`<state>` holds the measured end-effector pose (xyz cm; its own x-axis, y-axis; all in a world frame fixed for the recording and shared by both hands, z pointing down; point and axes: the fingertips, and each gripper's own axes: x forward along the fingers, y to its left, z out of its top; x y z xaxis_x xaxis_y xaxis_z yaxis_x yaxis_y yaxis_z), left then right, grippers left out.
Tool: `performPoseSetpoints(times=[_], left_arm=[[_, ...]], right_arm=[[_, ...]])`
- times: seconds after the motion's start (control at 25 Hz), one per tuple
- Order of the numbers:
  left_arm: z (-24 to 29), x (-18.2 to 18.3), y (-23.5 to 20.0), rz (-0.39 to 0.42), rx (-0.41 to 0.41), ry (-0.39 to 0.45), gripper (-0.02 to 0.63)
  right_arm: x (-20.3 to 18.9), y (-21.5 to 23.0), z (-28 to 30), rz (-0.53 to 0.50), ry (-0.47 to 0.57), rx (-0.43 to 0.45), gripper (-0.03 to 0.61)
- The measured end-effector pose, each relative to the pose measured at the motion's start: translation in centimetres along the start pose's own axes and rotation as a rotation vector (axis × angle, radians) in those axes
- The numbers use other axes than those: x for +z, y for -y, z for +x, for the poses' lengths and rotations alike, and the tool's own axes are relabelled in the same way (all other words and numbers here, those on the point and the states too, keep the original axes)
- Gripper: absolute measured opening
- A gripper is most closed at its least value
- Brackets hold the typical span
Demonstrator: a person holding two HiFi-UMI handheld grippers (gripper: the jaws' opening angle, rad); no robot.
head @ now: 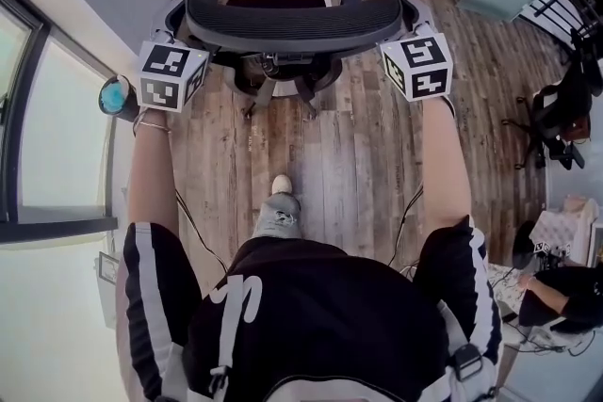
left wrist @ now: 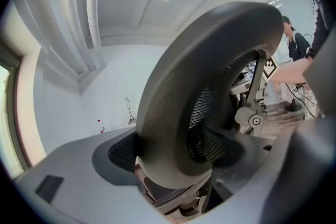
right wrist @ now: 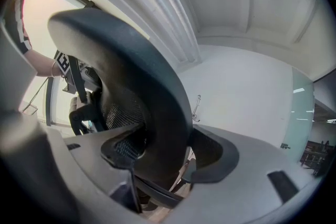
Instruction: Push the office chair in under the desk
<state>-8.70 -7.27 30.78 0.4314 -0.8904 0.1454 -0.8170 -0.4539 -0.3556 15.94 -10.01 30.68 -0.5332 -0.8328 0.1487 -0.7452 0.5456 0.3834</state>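
Office chair backrest (head: 292, 18), each end clamped between fingers of left gripper (head: 188, 25), right gripper (head: 403, 16)

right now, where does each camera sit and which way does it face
Head view: on the head, facing steeply down at the chair back and floor; shows arms, torso, a foot, left gripper, right gripper.
Left gripper view: on the left gripper, looking up along its jaws, shut on the chair back.
Right gripper view: on the right gripper, likewise.
Shared: all three show the chair back.
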Motion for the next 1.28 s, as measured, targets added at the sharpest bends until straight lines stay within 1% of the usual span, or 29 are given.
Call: performPoseSetpoints(times=[0.12, 0.32, 0.44, 0.88, 1.12, 1.28], left_arm=[[0.0, 0.0, -0.1, -0.011, 0.006, 0.004, 0.362], [0.2, 0.0, 0.2, -0.018, 0.012, 0.007, 0.362], [0.4, 0.0, -0.1, -0.019, 0.010, 0.015, 0.363], [2.6, -0.2, -1.2, -0.024, 0.022, 0.006, 0.362], [4.3, -0.7, -2.5, -0.033, 0.018, -0.012, 0.362], [5.2, -0.4, -3.2, -0.037, 0.024, -0.009, 0.363]], right_arm=[[0.0, 0.2, 0.3, 0.020, 0.016, 0.008, 0.270], [-0.3, 0.4, 0.4, 0.001, 0.028, -0.013, 0.272], [-0.1, 0.5, 0.8, -0.001, 0.027, -0.009, 0.272], [-0.5, 1.9, 3.0, 0.008, -0.003, -0.005, 0.272], [-0.6, 2.7, 5.2, 0.019, -0.027, 0.004, 0.272], [-0.4, 3.4, 6.2, 0.020, -0.025, 0.005, 0.272]])
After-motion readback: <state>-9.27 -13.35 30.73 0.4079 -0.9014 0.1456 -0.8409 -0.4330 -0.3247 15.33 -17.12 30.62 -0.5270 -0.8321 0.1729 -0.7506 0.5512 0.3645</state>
